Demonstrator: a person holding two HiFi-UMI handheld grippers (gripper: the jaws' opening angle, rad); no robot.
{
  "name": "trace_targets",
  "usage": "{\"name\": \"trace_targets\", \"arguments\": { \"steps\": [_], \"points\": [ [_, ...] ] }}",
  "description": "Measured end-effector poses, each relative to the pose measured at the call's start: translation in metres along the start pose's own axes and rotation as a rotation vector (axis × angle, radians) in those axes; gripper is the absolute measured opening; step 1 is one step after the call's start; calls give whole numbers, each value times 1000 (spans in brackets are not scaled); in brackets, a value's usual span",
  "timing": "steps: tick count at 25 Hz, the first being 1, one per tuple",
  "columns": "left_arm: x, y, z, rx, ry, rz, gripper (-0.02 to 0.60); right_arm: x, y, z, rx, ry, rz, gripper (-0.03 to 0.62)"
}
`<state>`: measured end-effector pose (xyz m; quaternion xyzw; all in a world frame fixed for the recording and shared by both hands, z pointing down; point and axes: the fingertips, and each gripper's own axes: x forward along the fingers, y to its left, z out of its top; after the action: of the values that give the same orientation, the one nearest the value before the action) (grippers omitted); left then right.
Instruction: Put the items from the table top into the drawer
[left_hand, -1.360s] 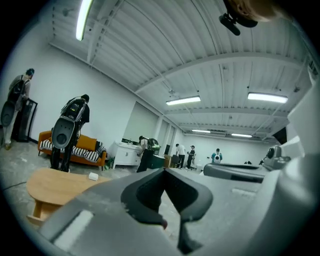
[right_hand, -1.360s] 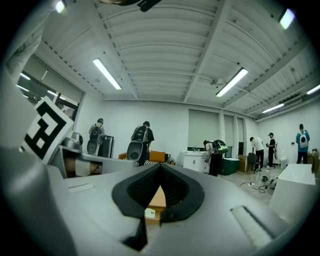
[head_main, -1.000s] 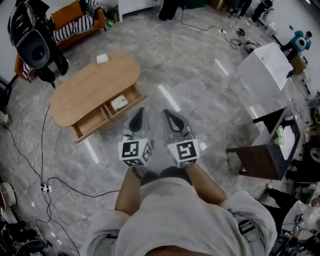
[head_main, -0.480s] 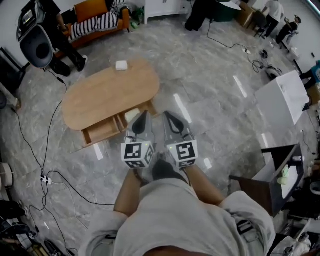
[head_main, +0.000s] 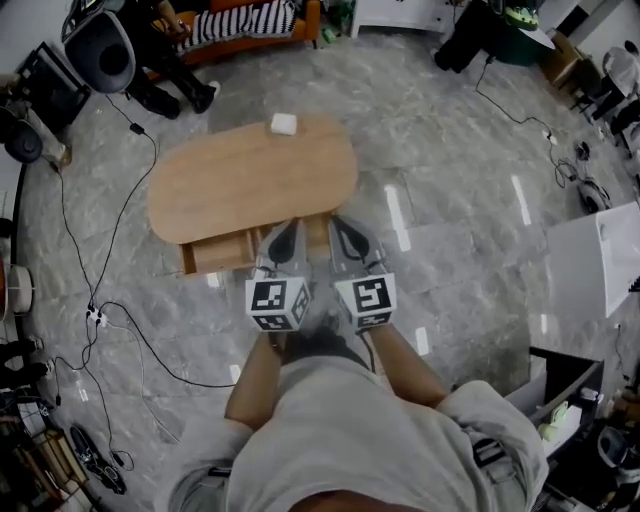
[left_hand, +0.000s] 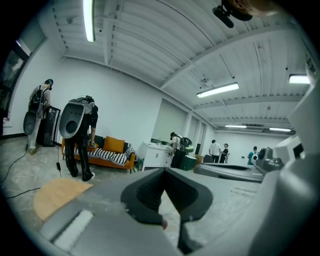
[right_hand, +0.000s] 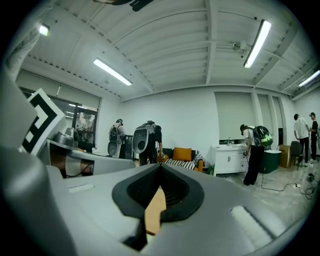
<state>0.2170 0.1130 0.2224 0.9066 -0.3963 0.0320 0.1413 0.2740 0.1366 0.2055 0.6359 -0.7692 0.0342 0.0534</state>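
wooden table (head_main: 230, 185) sits ahead; i hold the left gripper (head_main: 286, 230) and right gripper (head_main: 340, 226) closed, empty, since the white item (head_main: 284, 124) lies at its far edge, beyond the open drawer (head_main: 222, 256).

The table (head_main: 250, 180) is pale honey-toned wood, plain and unpatterned, and its drawer (head_main: 218, 256) matches. At the table's far edge sits a white item (head_main: 284, 124). Around the table the floor (head_main: 450, 200) is grey stone veined with paler streaks — glossy, with white glints. Beyond the table, the sofa (head_main: 306, 18) is orange under black-and-white stripes. At the table's near side, the left gripper (head_main: 284, 238) and right gripper (head_main: 346, 236) are grey with black jaw pads — their cubes white with black square markers. Black cables (head_main: 120, 330) trail left of the table.
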Motion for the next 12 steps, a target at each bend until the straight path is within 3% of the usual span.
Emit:
{"name": "trace_targets", "arguments": {
  "steps": [4, 7, 12],
  "points": [
    [24, 45, -4, 8, 19, 26, 20, 56, 6, -11, 11, 21, 31, 8],
    [39, 88, -6, -30, 32, 65, 20, 94, 14, -17, 4, 48, 53, 8],
    [68, 140, 25, -37, 7, 45, 20, 147, 18, -5, -24, 54, 52, 8]
  ]
}}
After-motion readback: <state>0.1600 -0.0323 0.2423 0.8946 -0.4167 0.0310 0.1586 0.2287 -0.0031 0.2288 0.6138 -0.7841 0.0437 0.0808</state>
